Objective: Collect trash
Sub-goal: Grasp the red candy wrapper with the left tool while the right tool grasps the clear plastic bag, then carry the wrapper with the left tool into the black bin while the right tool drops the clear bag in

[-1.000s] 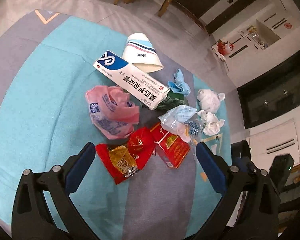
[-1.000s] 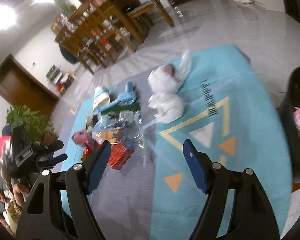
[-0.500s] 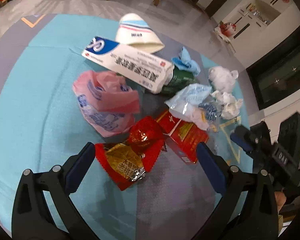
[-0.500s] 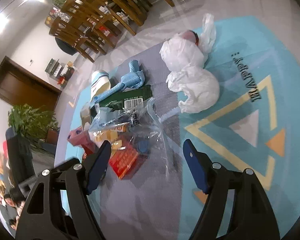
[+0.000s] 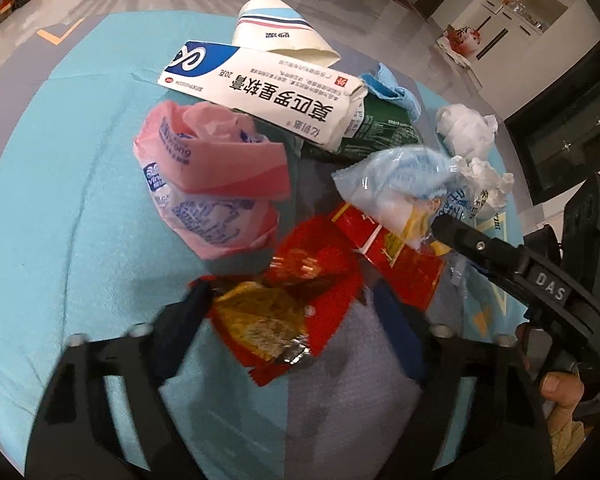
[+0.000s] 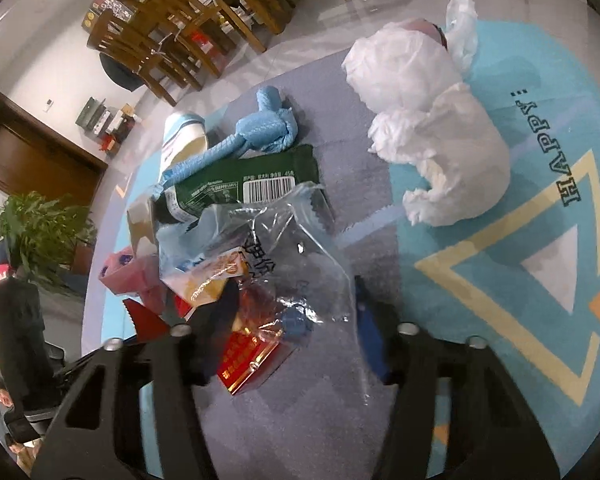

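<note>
Trash wrappers now sit between both closing jaws: left hand-held gripper [image 5: 288, 320] straddles the red snack wrapper [image 5: 296, 300], right hand-held gripper [image 6: 296, 320] the clear plastic bag [image 6: 284, 256], neither visibly clamped yet.

In the left wrist view, the snack wrapper [image 5: 284, 312] lies at lower centre on the rug [image 5: 60, 240]. The crumpled tissue pack [image 5: 208, 184] lies above it to the left. The long carton [image 5: 268, 96] lies across the upper centre, with the paper cup [image 5: 280, 28] behind it. The cigarette pack [image 5: 396, 264] lies right of the snack wrapper, under the clear plastic bag [image 5: 396, 184]. The wadded tissues [image 5: 464, 128] lie at upper right.
</note>
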Demonstrator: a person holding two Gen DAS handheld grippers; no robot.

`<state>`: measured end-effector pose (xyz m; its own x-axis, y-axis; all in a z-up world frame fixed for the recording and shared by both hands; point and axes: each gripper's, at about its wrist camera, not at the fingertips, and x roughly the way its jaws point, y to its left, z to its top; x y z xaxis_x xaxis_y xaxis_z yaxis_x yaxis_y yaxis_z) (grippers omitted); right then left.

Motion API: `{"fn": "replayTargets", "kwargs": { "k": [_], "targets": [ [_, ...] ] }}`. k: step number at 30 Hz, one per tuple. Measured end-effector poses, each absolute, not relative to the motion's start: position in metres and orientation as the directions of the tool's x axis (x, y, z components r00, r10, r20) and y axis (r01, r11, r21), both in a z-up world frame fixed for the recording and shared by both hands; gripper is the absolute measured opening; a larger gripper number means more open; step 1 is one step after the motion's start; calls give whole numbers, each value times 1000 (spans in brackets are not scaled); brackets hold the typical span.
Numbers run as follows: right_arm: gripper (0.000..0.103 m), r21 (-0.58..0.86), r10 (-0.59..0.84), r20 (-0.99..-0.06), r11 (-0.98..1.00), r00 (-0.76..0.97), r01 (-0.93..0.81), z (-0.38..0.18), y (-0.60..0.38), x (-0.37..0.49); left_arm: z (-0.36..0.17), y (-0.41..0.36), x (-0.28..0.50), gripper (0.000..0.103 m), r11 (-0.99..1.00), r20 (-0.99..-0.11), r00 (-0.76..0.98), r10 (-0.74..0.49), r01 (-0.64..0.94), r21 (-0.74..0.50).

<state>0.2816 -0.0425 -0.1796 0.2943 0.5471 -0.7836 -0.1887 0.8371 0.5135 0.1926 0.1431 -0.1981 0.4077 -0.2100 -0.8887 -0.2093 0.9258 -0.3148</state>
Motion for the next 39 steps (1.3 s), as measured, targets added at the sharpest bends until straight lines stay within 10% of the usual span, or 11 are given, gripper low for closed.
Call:
{"fn": "replayTargets", "kwargs": {
  "k": [4,6,8,39],
  "targets": [
    [31,492,530,-792,848,303,-196,-176,-46,277,-196,142,188,60,924,-887,409,-214,-208,-319],
    [25,477,522,-792,853,318,-212,-170,-47,273,-194,142,184,34,924,-885,412,-217,-205,-322],
    [22,474,525,-782,851,336,-227,-162,-51,268,-191,142,183,30,921,-877,423,-228,-199,-336],
    [18,587,606,-606,778,516,-225,-97,-144,218,-116,83,153,16,870,-708,554,-438,64,-489]
  ]
}}
